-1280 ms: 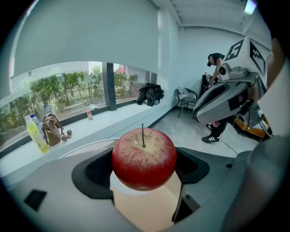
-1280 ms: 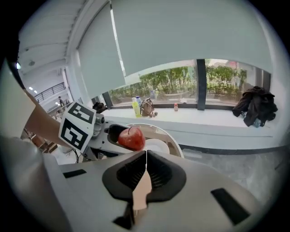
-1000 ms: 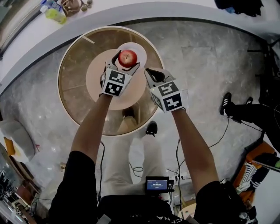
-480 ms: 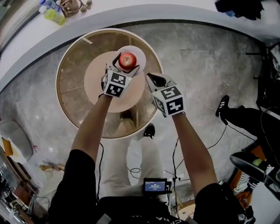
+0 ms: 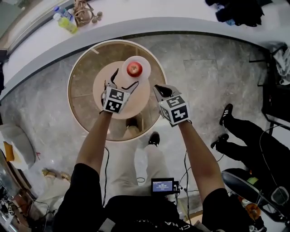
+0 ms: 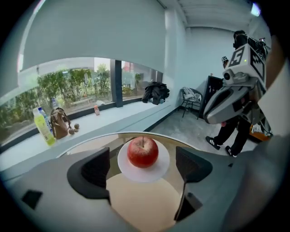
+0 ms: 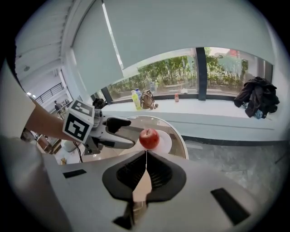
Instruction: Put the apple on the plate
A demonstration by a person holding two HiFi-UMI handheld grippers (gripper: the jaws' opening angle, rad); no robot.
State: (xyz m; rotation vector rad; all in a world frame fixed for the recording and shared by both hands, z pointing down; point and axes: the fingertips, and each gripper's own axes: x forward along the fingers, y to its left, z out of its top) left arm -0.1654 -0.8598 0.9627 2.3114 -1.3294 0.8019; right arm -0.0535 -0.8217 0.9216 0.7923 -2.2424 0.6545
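Observation:
A red apple [image 5: 134, 69] rests upright on a small white plate [image 5: 143, 73] on the round table [image 5: 81, 86]. My left gripper [image 5: 125, 79] is just short of the plate, its jaws opening wide. The apple is ahead of the fingertips and touches neither. In the left gripper view the apple [image 6: 143, 152] sits on the plate [image 6: 152, 173] beyond the black pads [image 6: 96, 168]. My right gripper [image 5: 158, 89] hovers to the right of the plate, shut on nothing. In the right gripper view its jaws [image 7: 146, 156] meet below the apple [image 7: 149, 138].
The table has a glass top with a pale wooden disc [image 5: 115, 90] under the plate. Bottles and a bag [image 5: 72, 18] stand on the window ledge, with dark clothing [image 5: 240, 11] further along it. A person's legs [image 5: 244, 131] are at the right.
The left gripper's jaws have let go of the apple and drawn back toward me, opening wider. The apple stays on the plate. Both grippers have risen a little.

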